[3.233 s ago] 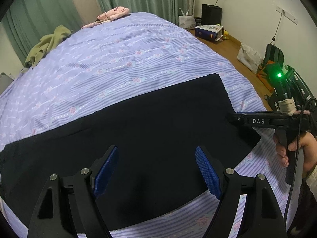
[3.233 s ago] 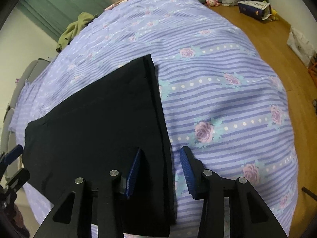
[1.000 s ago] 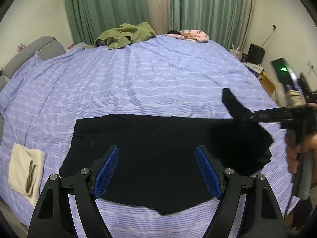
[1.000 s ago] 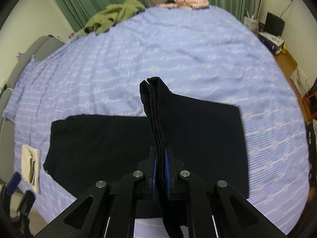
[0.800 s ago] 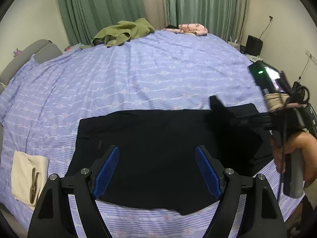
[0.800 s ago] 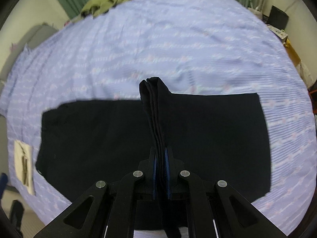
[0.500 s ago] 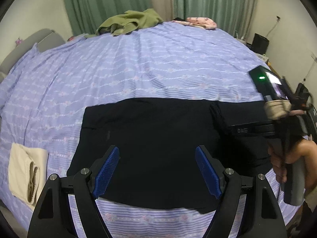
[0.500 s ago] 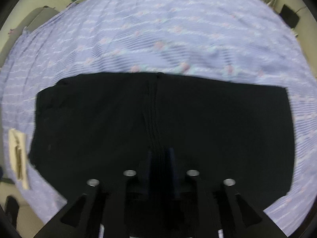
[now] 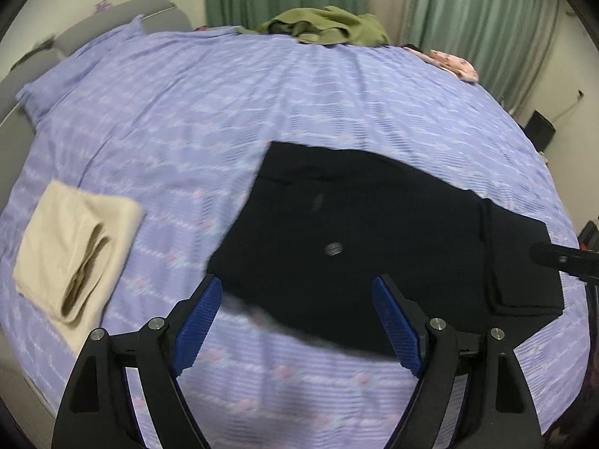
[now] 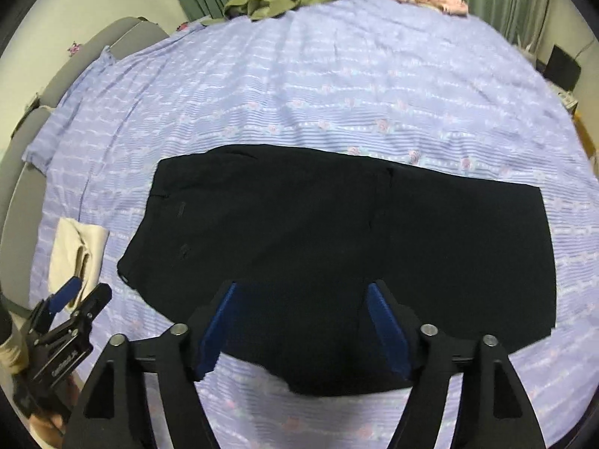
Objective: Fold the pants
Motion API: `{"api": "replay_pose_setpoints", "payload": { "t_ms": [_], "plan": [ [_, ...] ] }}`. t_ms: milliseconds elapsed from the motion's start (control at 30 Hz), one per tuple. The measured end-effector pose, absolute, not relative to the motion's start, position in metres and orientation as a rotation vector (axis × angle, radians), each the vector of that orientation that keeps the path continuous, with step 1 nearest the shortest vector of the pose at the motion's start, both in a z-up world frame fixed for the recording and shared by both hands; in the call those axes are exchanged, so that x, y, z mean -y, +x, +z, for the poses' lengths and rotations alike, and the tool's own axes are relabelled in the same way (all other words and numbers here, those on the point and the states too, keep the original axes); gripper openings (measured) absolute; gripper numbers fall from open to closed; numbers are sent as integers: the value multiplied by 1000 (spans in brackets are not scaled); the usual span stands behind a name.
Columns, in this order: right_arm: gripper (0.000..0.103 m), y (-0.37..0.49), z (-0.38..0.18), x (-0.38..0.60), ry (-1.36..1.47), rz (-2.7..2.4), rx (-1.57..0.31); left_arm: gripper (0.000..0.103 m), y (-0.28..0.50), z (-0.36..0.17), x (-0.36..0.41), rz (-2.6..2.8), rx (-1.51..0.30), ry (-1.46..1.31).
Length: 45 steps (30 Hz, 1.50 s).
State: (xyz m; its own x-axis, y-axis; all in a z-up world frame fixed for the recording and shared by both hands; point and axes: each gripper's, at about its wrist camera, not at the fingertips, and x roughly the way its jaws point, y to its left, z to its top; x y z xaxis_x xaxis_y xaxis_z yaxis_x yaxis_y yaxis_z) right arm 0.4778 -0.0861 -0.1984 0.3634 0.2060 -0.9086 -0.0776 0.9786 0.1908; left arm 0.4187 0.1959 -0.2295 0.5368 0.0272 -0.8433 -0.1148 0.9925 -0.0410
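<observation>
1. Furthest left on the striped bedsheet [image 10: 337, 75] lies a folded beige garment [image 9: 75, 247], well apart from the black pants [image 10: 337, 243] and to their left. It looks already finished with.

2. The left gripper [image 9: 295, 321] hangs over the near left edge of the pants, by the waistband end. Its blue pads [image 9: 198, 318] stand wide apart with only sheet and the cloth's edge below them; nothing is pinched.

3. The pants lie flat on the sheet, near its front edge. A second ago the right gripper held the leg hems lifted in a pinch over the pants' middle; now that cloth lies on top, leaving a doubled slab on the pants' right half, its step visible in the left wrist view [image 9: 486, 247].

4. The right gripper [image 10: 305, 321] has just been opening: its pads were clamped on the hem folds a second ago and now stand spread, with nothing pressed between them. It hovers over the near middle of the pants.

5. Beyond the pants, at the far side of the bed, sit an olive-green garment [image 9: 325, 26] and a pink one [image 9: 453, 63], both untouched.

6. My reading: the lengthwise fold has been laid and released. With both tools free, one more fold, waistband end over the doubled half, seems left.
</observation>
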Motion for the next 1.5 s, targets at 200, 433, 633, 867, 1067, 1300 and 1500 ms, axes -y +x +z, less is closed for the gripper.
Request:
{"api": "replay_pose_setpoints", "payload": {
  "t_ms": [200,433,633,867,1067,1300,1500],
  "plan": [
    [76,461,-218,46,122,204,-1254,83,406,-262,-251,103,-1007,-290],
    [76,461,-255,1,74,238,-1330,82,441,-321,-296,96,-1063,-603],
    [76,469,-261,-10,71,250,-1341,80,463,-369,-304,44,-1101,-830],
    [76,477,-268,0,103,223,-1351,62,488,-369,-278,-18,-1143,-777],
    [76,468,-258,20,170,223,-1319,61,465,-335,-288,-196,-858,-1031],
    [76,460,-260,28,150,168,-1317,45,505,-385,-262,-36,-1079,-1026],
    [76,451,-251,55,186,162,-1302,17,503,-325,-237,22,-1042,-813]
  ]
}}
